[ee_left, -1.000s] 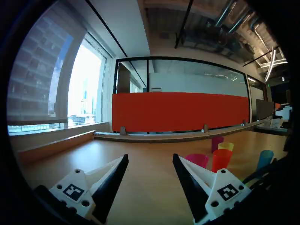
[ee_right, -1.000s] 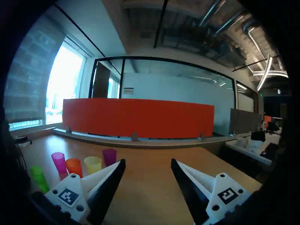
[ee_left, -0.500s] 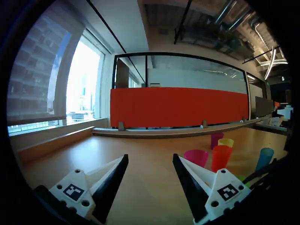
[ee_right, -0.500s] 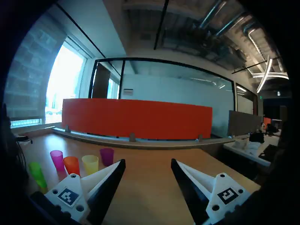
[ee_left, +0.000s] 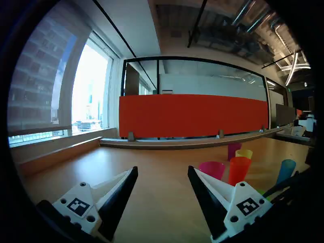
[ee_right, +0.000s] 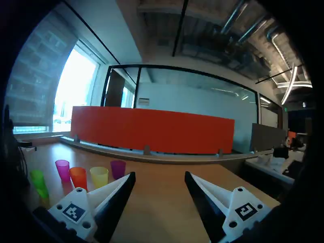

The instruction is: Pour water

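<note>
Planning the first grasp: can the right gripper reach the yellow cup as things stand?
Probably yes: the right gripper is open, and the yellow cup stands upright ahead, left of its fingers, with nothing seen in the way.

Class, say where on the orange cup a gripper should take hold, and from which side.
Probably its side wall near mid-height, coming level from the near side: the orange cup stands upright, widening upward, with the pink cup and yellow cup close on either side.
</note>
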